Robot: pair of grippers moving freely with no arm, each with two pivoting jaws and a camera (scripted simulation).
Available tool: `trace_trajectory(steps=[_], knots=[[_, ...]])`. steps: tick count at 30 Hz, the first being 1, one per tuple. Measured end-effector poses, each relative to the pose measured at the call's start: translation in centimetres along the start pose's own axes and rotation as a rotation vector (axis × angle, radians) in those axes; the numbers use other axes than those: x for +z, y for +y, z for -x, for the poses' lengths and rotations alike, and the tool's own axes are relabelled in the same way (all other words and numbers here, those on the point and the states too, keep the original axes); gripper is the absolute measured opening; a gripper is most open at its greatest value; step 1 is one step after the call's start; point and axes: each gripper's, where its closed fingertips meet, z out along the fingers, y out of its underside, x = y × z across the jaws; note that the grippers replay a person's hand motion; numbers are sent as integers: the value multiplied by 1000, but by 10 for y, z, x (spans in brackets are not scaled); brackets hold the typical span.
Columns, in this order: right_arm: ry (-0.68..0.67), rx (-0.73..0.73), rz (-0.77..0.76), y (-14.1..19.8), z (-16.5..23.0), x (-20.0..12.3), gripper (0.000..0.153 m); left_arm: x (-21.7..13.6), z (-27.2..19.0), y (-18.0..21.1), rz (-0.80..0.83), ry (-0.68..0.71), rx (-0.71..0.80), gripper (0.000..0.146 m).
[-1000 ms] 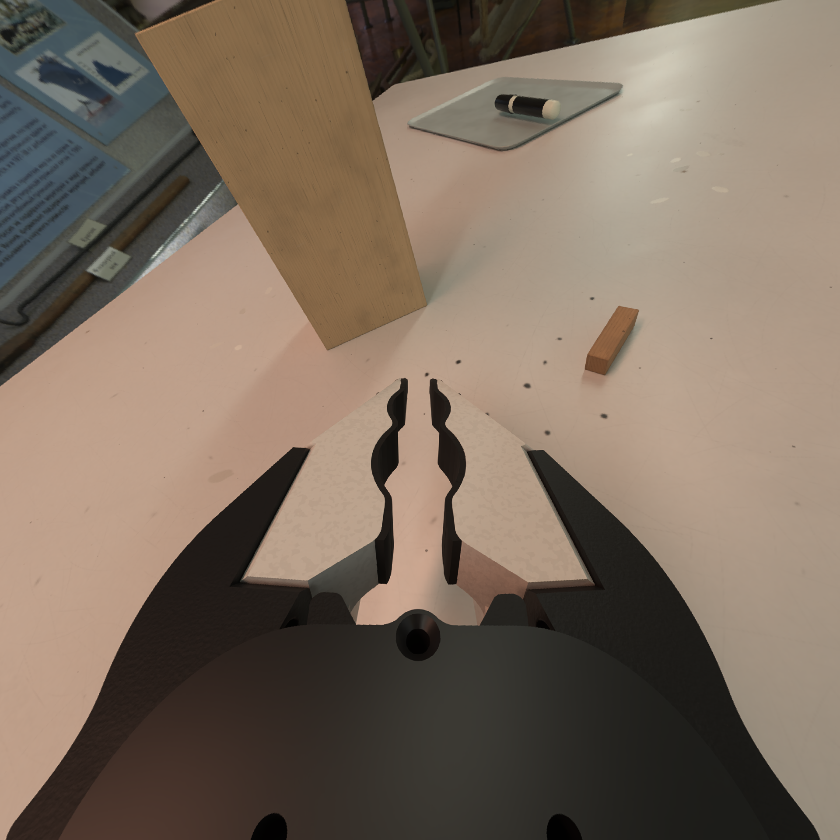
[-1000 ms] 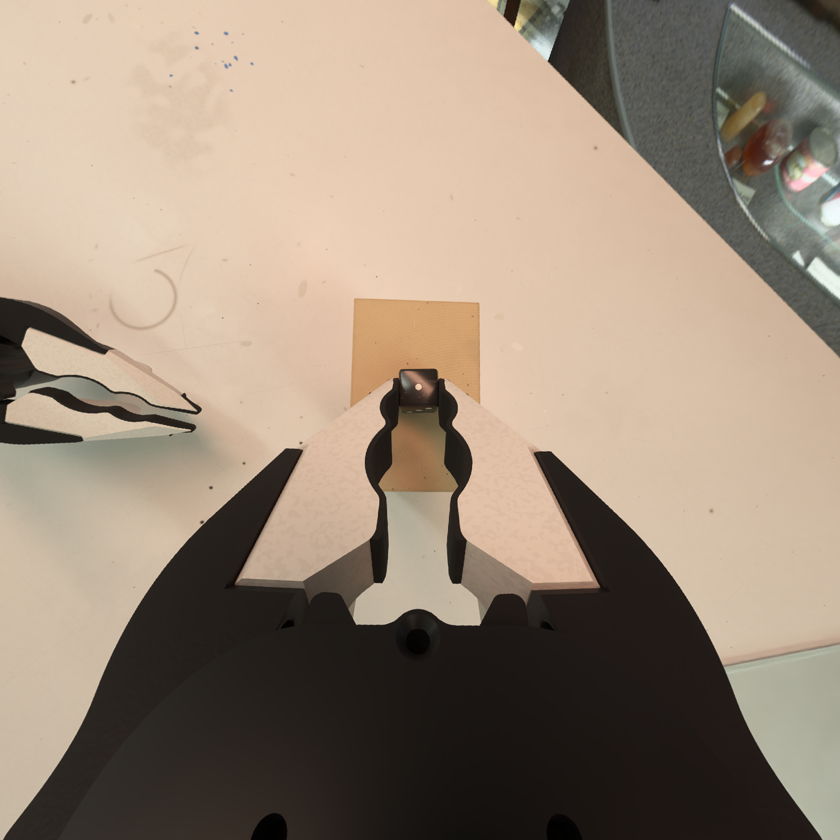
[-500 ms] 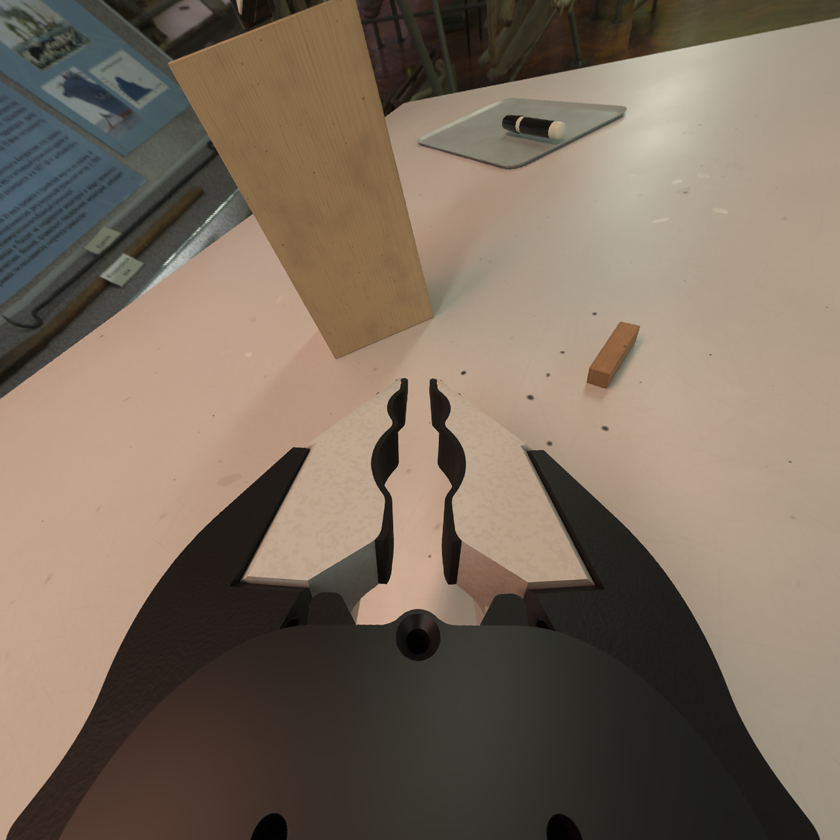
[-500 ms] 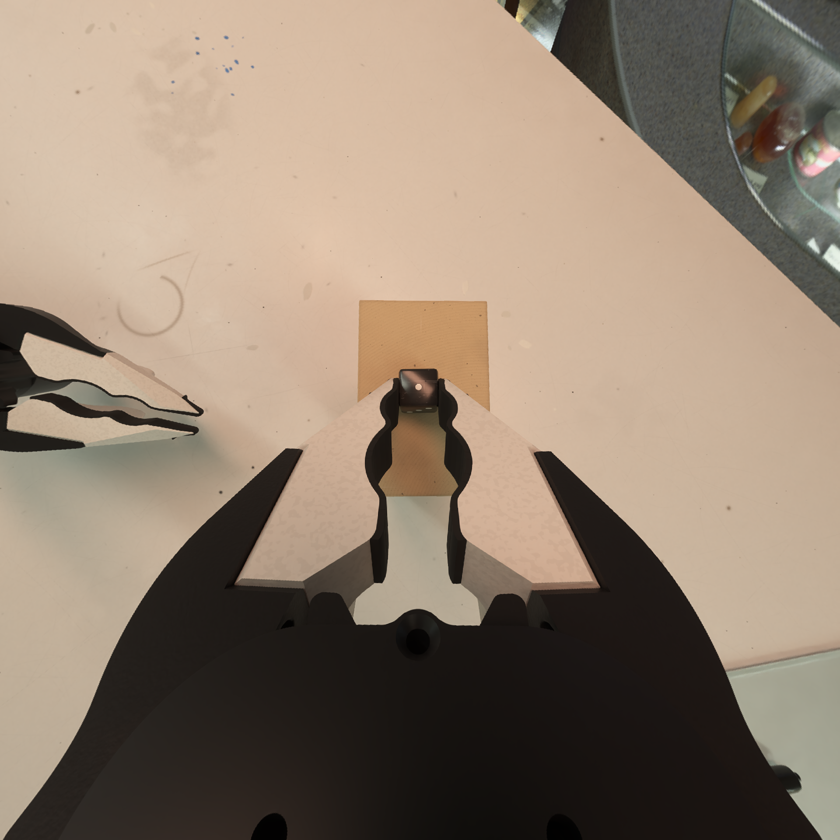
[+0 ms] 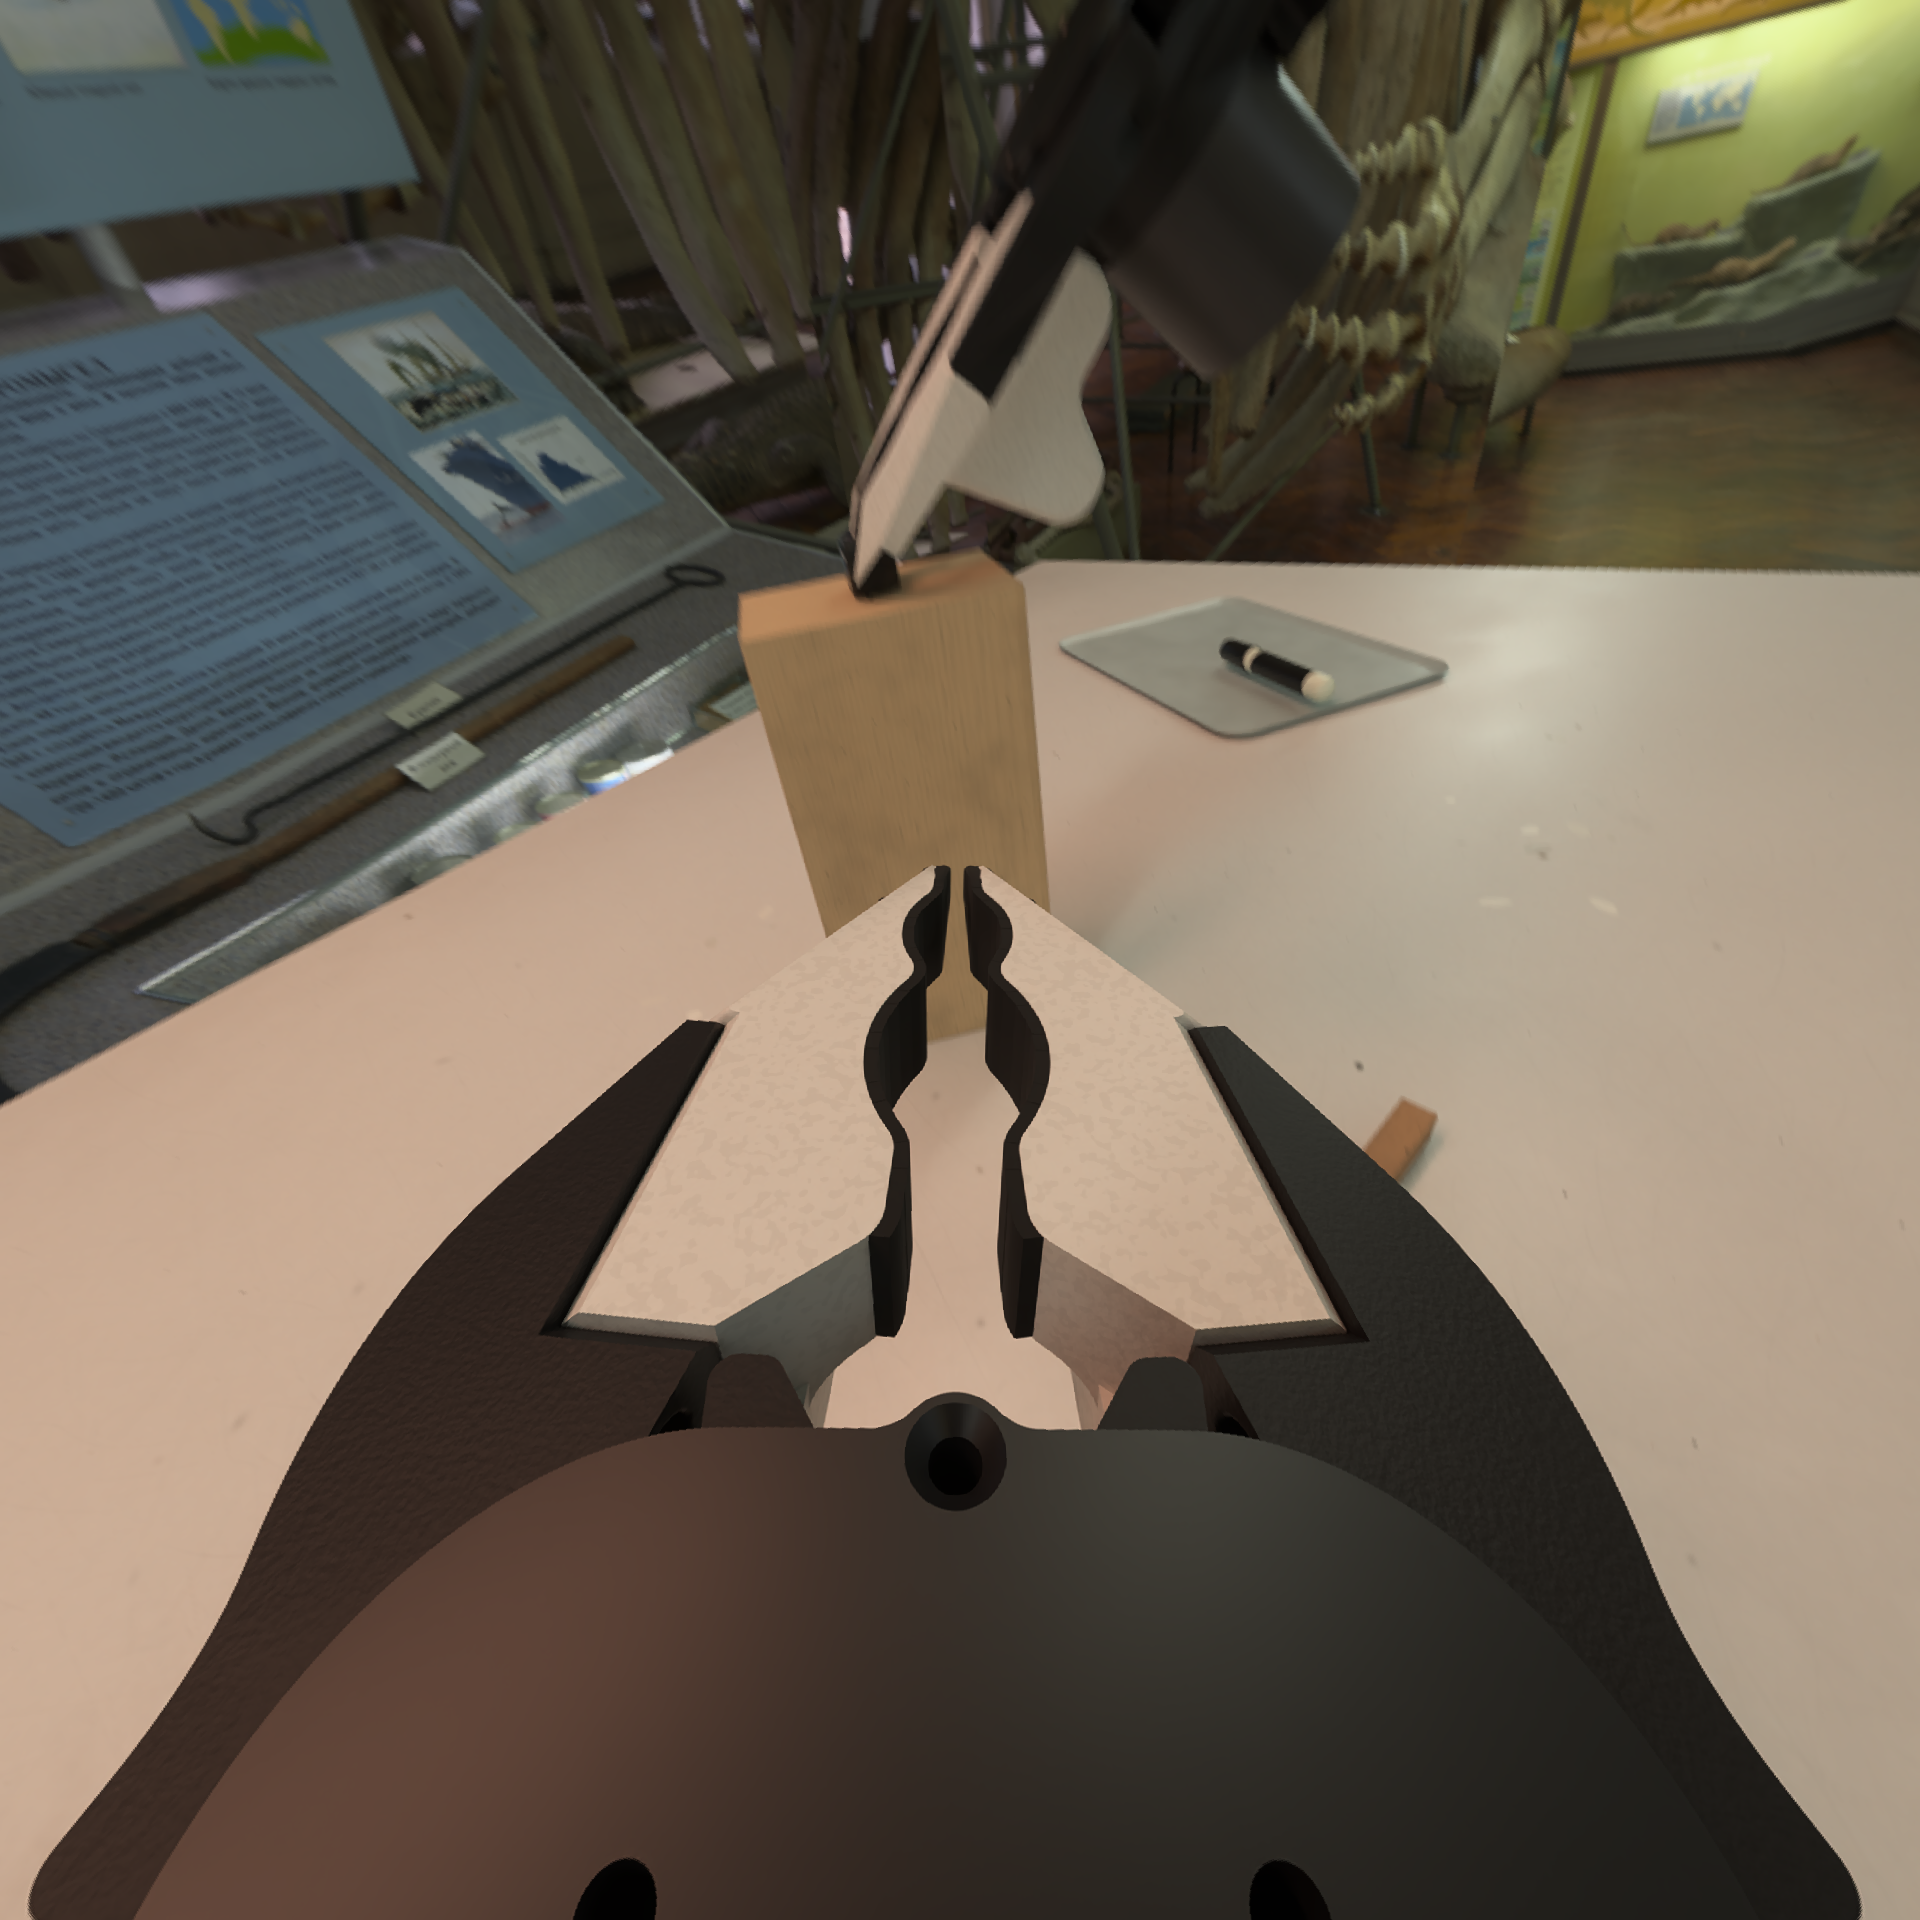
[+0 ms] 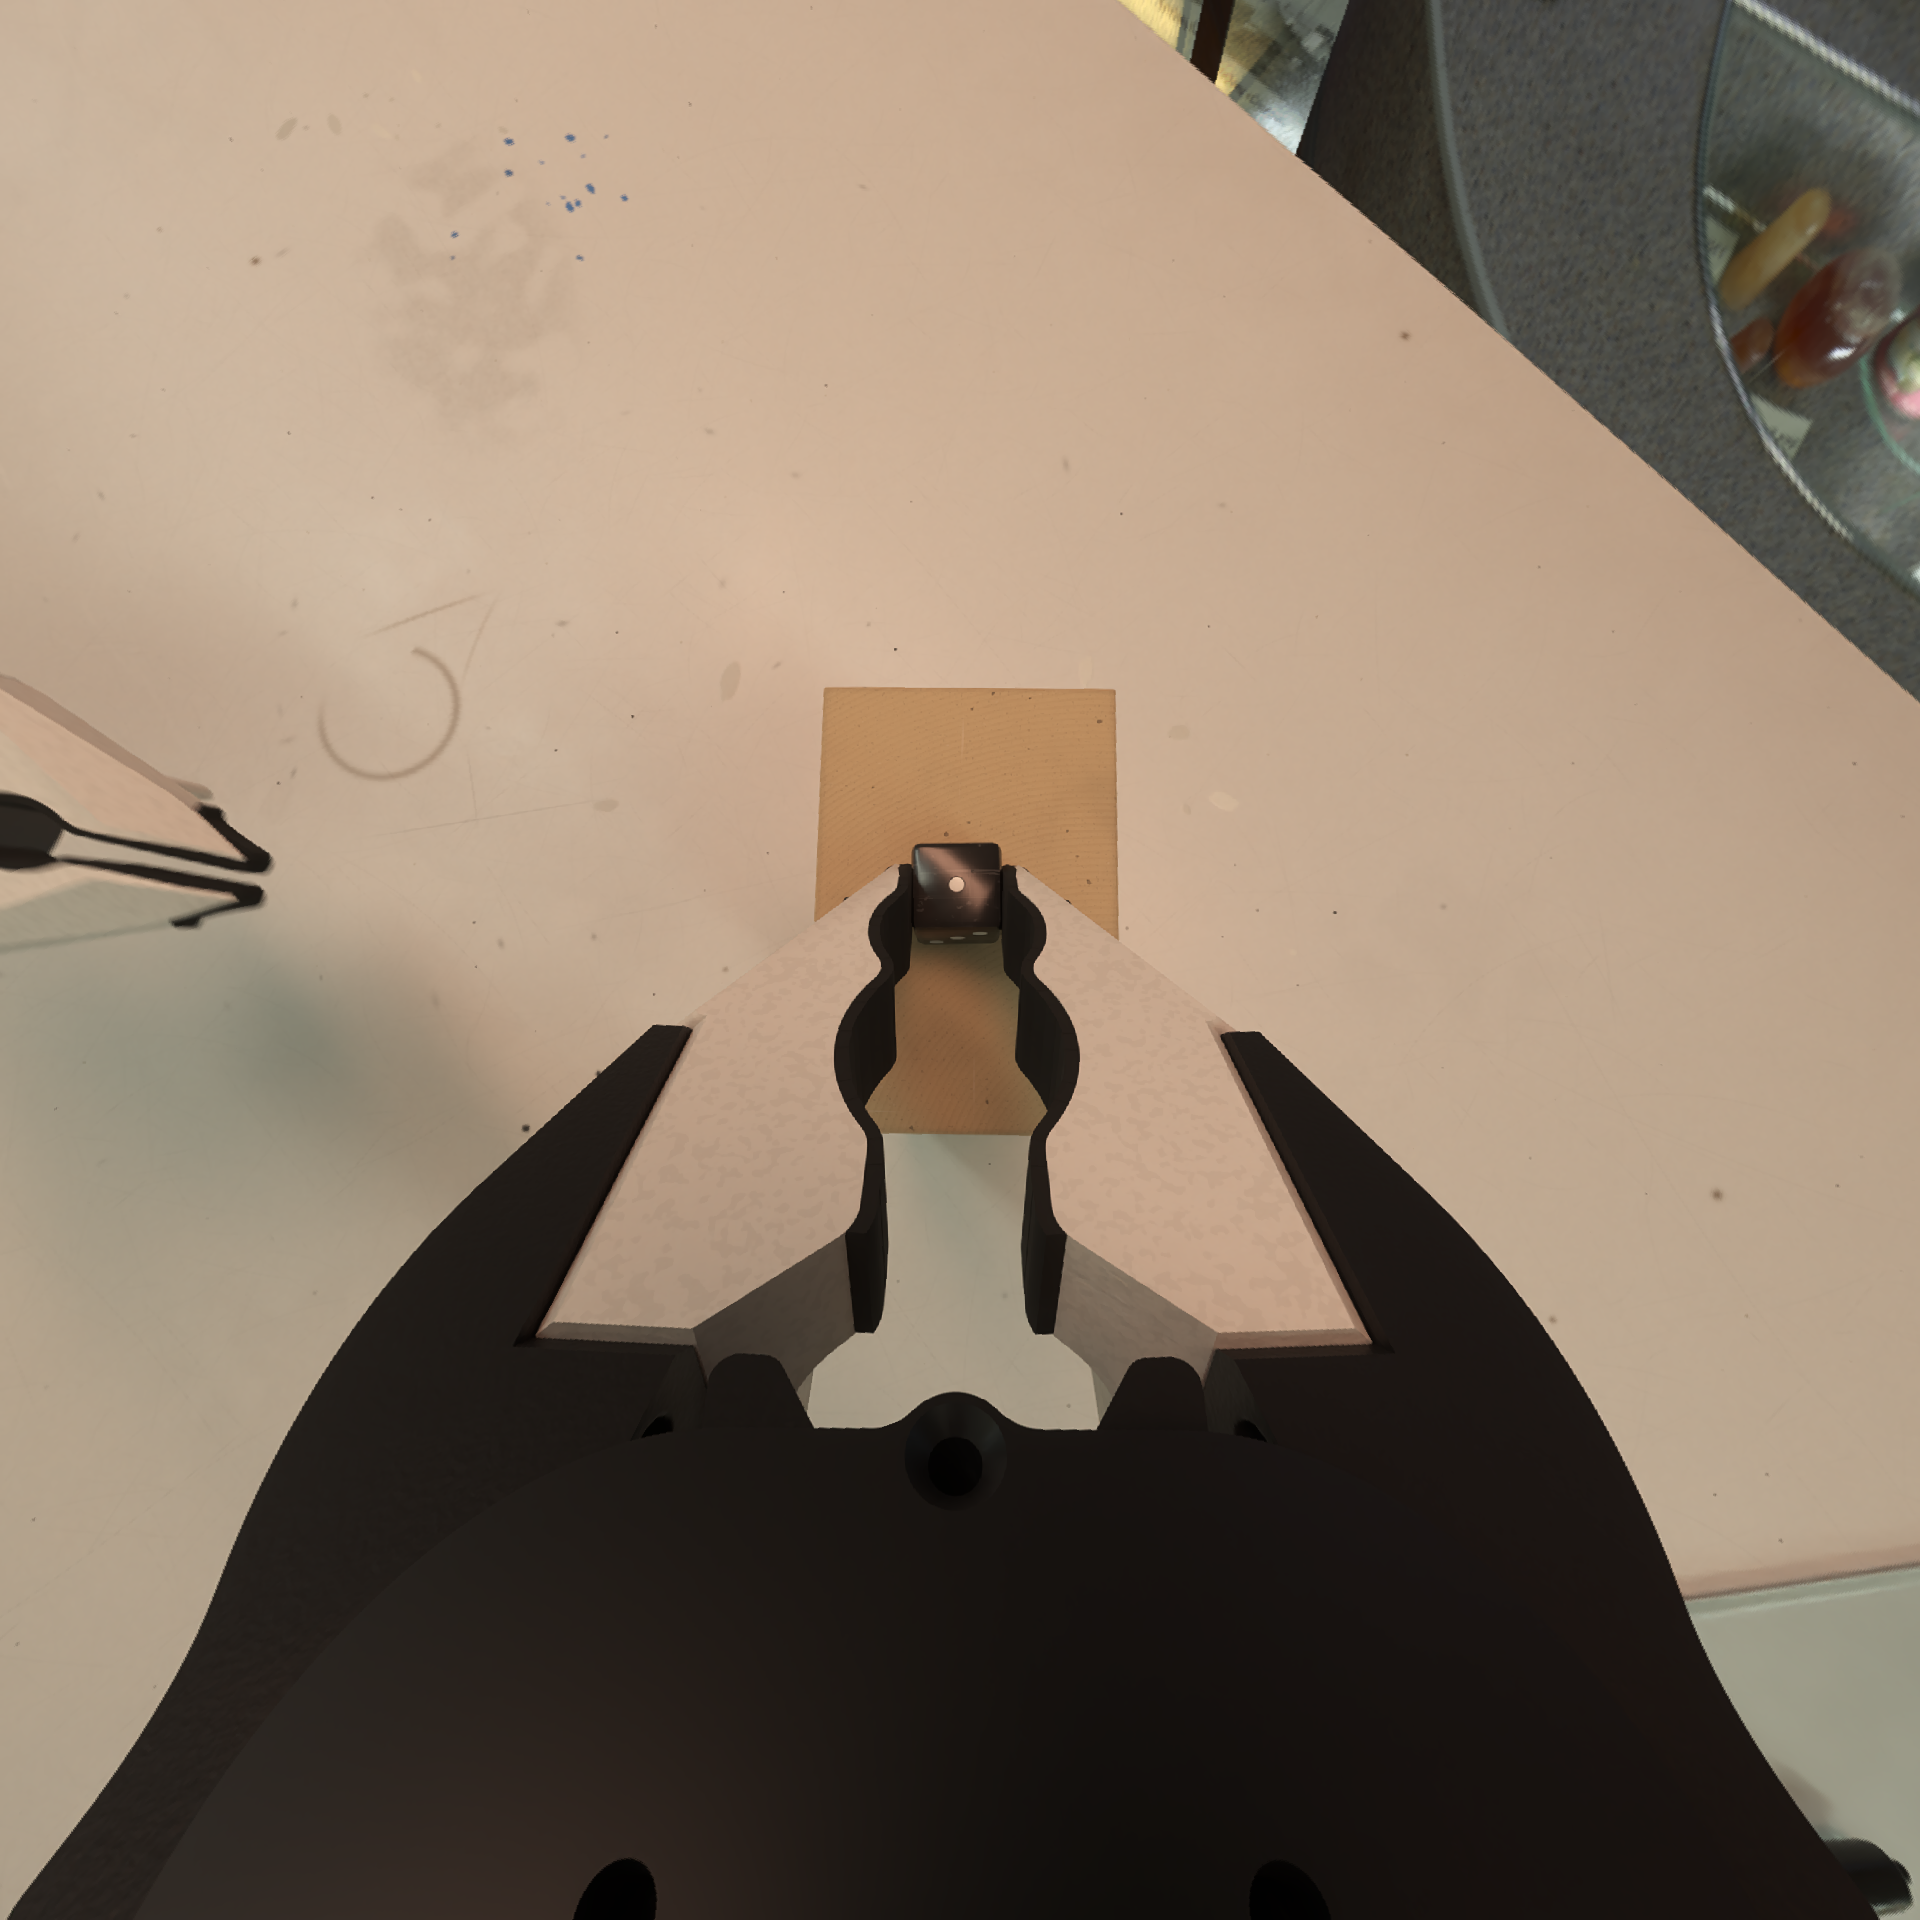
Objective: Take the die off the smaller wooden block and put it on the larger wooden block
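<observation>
The tall, light larger wooden block (image 5: 904, 748) stands upright on the pink table; the right wrist view shows its top face (image 6: 966, 769) from above. My right gripper (image 6: 956, 885) is shut on the black die (image 6: 956, 888) and holds it at the block's top. The left wrist view shows the right gripper (image 5: 868, 566) coming down from above, with the die (image 5: 876, 582) at the top's near edge. I cannot tell if die and block touch. My left gripper (image 5: 957, 873) is shut and empty, low before the block; it also shows at the left edge of the right wrist view (image 6: 249, 878). The smaller reddish block (image 5: 1403, 1132) lies flat to the right, partly hidden.
A grey tray (image 5: 1143, 644) holding a black-and-white cylinder (image 5: 1276, 667) lies at the far right of the table. The table edge runs close behind and left of the tall block. Display panels and shelves stand beyond it.
My left gripper has backed away from the tall block and tilted up, so the block's top and the right gripper now show. The right gripper has kept the die over the block top.
</observation>
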Motion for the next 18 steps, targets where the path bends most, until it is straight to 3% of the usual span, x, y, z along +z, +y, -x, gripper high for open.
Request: trace_trajectory(steps=[10,18], knots=[[-44,15,22,0,0,0,16,8,27,-58,-53,-62,-22,0],[-55,53,-8,0,0,-1,16,26,20,-58,-24,-38,0,0]])
